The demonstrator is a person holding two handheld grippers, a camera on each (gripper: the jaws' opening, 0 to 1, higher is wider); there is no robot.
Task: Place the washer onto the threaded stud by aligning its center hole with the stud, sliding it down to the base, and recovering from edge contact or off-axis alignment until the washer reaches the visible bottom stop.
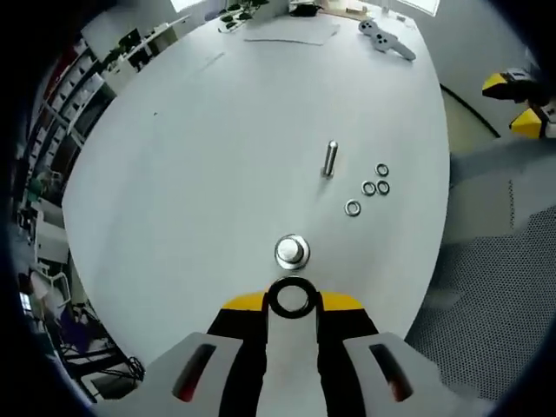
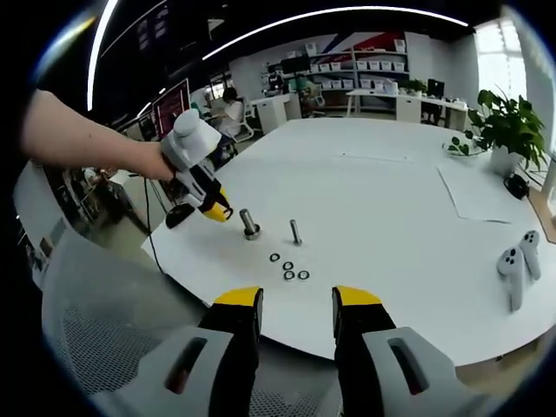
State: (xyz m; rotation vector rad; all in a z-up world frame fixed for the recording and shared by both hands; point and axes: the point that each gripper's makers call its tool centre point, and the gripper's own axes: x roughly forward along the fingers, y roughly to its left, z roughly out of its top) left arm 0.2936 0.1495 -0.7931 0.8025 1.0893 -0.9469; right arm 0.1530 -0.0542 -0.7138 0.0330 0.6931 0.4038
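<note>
White round table spreads wide; a pair of white game controllers rests near its edge, a sheet of paper lies flat, and a leafy potted plant stands beyond.

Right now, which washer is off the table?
The black washer clamped in the left gripper, near the stud. The four loose washers lie flat on the table.

Large white oval table under curved ceiling light strips. Far off, white shelving with boxes, desks and monitors. Right, a leafy potted plant by a bright window. Near, grey mesh chair.
</note>
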